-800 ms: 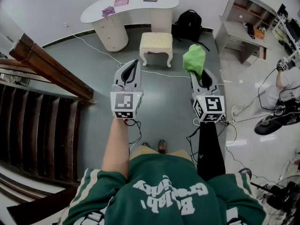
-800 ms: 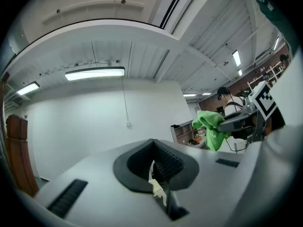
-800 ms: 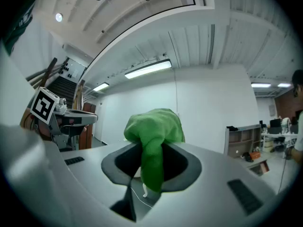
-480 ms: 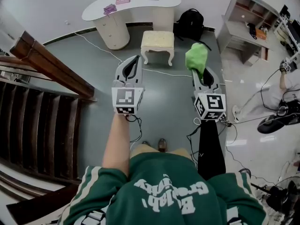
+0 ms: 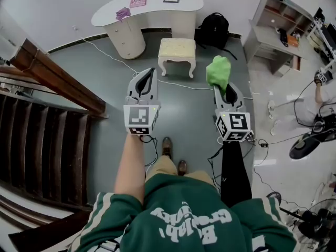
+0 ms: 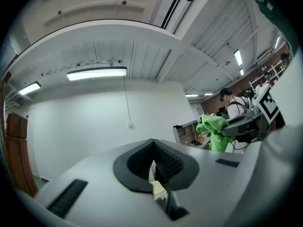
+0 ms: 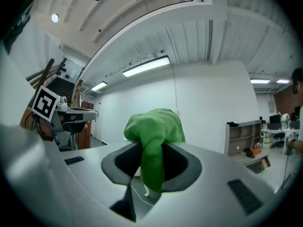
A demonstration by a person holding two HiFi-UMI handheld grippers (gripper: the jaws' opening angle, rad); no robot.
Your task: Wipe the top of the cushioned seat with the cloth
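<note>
A cream cushioned seat [image 5: 177, 48] on white legs stands ahead on the grey floor, in front of a white desk. My right gripper [image 5: 219, 82] is shut on a bright green cloth [image 5: 218, 71], which bunches above its tips; the cloth [image 7: 154, 131] fills the middle of the right gripper view. My left gripper [image 5: 149, 72] is shut with nothing in it, held level beside the right one. Both grippers are short of the seat, well above the floor. The left gripper view shows the green cloth [image 6: 214, 129] off to the right.
A curved white desk [image 5: 147, 9] stands behind the seat, a black backpack [image 5: 212, 29] to its right. A dark wooden stair rail [image 5: 50, 72] runs along the left. Grey shelving [image 5: 275, 22] stands at far right. Cables [image 5: 173, 83] cross the floor. A person [image 5: 323, 96] is at the right edge.
The person holding the grippers has stepped forward, one foot now ahead. Both grippers stay shut and level; the seat sits slightly nearer in view.
</note>
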